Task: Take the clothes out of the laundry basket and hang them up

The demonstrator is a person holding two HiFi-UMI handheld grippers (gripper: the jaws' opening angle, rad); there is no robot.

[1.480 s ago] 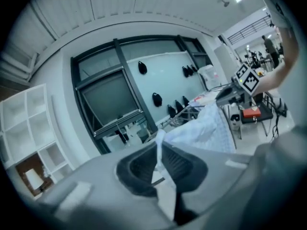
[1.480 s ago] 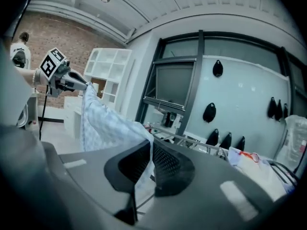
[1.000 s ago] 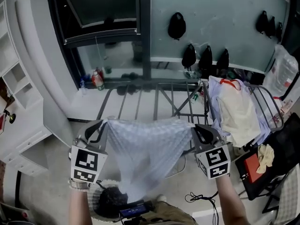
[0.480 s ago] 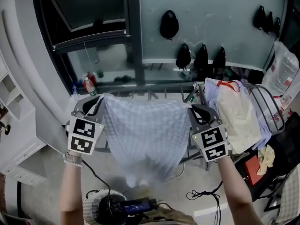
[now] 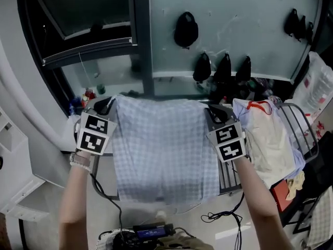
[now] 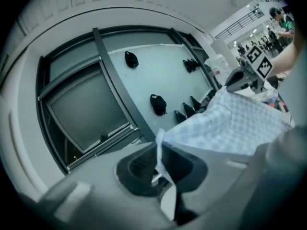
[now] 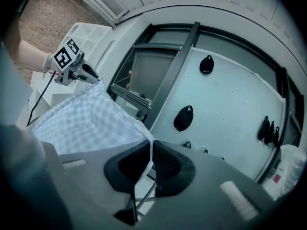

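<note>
Checked cloth [image 5: 161, 150]: is presenting as thin woven fabric, matt, soft and lightly creased. Left gripper [image 5: 106, 104] and right gripper [image 5: 214, 112]: shells are showing as smooth matt grey plastic. Their fingers [image 7: 165, 166] are carrying black pads with a fine ribbed texture. Drying rack [image 5: 227, 177]: is reading as dark coated metal rod. Window panel [image 5: 244, 20]: is appearing smooth and frosted. Its frame [image 5: 140, 35] is looking like dark matt metal.
</note>
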